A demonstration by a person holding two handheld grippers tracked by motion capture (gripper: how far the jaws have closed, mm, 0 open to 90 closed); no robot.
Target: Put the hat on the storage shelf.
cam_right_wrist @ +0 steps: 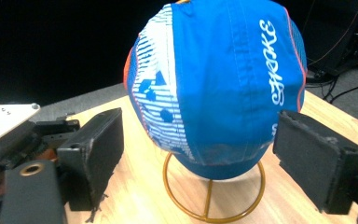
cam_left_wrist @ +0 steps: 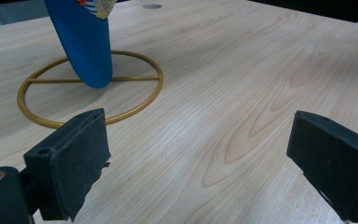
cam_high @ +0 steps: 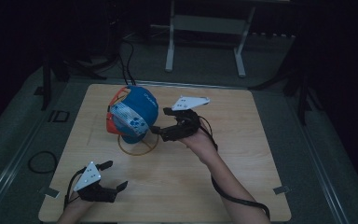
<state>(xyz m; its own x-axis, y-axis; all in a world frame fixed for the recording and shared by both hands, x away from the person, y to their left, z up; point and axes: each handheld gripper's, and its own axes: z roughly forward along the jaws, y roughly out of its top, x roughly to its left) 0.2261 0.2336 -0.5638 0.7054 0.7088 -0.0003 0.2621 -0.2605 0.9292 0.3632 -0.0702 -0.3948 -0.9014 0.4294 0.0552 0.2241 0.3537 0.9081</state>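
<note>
The room is dim — beyond the light wooden table [cam_high: 242, 154] almost everything falls into black. Grey carpet floor [cam_high: 270, 56] surrounds the table, with a pale metal frame [cam_high: 205, 37] standing behind it and dark cables [cam_high: 127, 60] trailing across the floor at the back left — another cable [cam_high: 41, 162] loops at the left.

Beyond my wooden table [cam_high: 242, 154], a white metal frame [cam_high: 205, 28] stood on the grey floor [cam_high: 270, 60]. Black cables [cam_high: 128, 60] ran across that floor, and another cable loop [cam_high: 42, 161] lay left of the table.
</note>
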